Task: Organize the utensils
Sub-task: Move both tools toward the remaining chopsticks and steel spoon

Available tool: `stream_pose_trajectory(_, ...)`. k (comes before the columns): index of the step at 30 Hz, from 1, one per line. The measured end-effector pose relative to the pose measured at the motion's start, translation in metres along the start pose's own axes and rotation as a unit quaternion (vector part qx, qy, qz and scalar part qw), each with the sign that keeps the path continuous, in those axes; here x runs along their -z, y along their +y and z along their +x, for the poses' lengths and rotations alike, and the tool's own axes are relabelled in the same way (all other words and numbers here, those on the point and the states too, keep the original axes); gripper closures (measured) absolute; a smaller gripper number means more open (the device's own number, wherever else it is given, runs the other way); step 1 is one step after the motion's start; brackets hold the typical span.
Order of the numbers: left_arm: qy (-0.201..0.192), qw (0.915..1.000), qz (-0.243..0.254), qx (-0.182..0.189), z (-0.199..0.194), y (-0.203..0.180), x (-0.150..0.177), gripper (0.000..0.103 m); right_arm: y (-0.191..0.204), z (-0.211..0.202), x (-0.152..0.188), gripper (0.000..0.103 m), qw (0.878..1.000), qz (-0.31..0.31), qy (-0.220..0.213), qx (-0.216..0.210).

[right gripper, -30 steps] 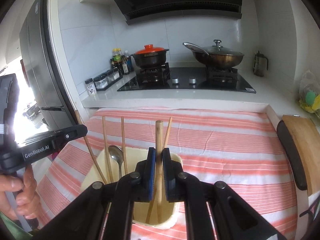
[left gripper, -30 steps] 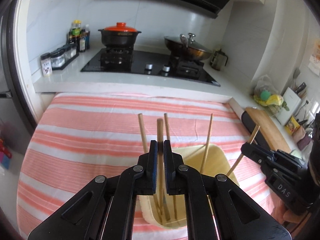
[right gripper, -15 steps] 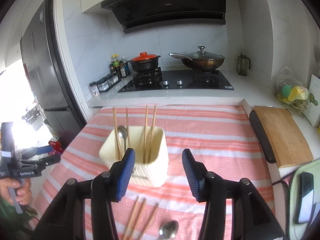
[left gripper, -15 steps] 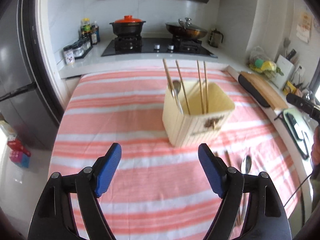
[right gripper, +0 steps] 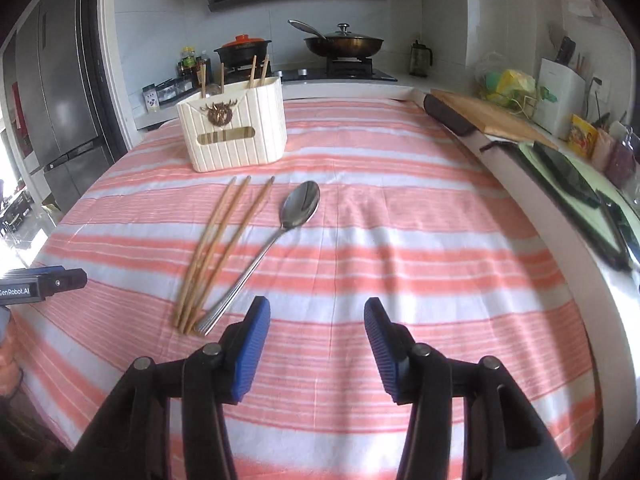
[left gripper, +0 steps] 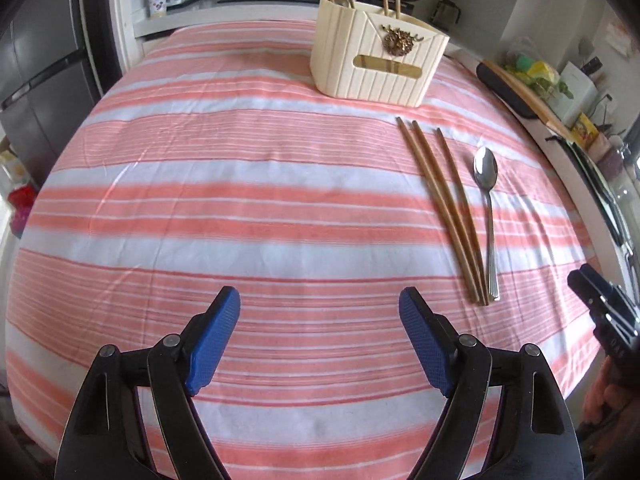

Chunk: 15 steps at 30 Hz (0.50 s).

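A cream ribbed utensil holder (left gripper: 378, 64) (right gripper: 234, 130) stands at the far side of the striped tablecloth, with several wooden chopsticks and a spoon upright in it. Three loose wooden chopsticks (left gripper: 442, 206) (right gripper: 218, 246) and a metal spoon (left gripper: 487, 208) (right gripper: 276, 236) lie flat on the cloth in front of it. My left gripper (left gripper: 320, 320) hovers open over bare cloth, left of the loose utensils. My right gripper (right gripper: 316, 328) is open with nothing between its fingers, just right of the spoon handle's near end.
A stove with an orange-lidded pot (right gripper: 242, 46) and a wok (right gripper: 344, 42) sits behind the table. A cutting board (right gripper: 486, 118) and counter clutter run along the right edge. A grey fridge (right gripper: 60, 100) stands on the left.
Both grippers let go of the chopsticks they held over the holder, opened, and pulled back and down toward the near side of the table. The holder now stands far ahead.
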<state>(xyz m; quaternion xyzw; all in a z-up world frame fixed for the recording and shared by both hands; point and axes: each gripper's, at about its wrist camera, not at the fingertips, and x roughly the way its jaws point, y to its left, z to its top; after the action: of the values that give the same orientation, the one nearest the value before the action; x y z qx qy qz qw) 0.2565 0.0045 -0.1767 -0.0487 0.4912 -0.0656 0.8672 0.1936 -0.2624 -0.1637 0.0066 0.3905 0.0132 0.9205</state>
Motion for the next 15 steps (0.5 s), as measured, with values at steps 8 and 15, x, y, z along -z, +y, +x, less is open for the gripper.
stream_pose_trajectory(8,-0.021,0.9996,0.017,-0.012,-0.005,-0.016,-0.008,0.017,-0.002,0.008,0.006,0.053,1.000,0.021,0.007,0.003)
stream_pose_trajectory(15,-0.031,0.9990,0.020,-0.025,-0.004,-0.025,-0.016,0.017,0.009,0.013,0.001,0.053,1.000,0.010,0.009,-0.010)
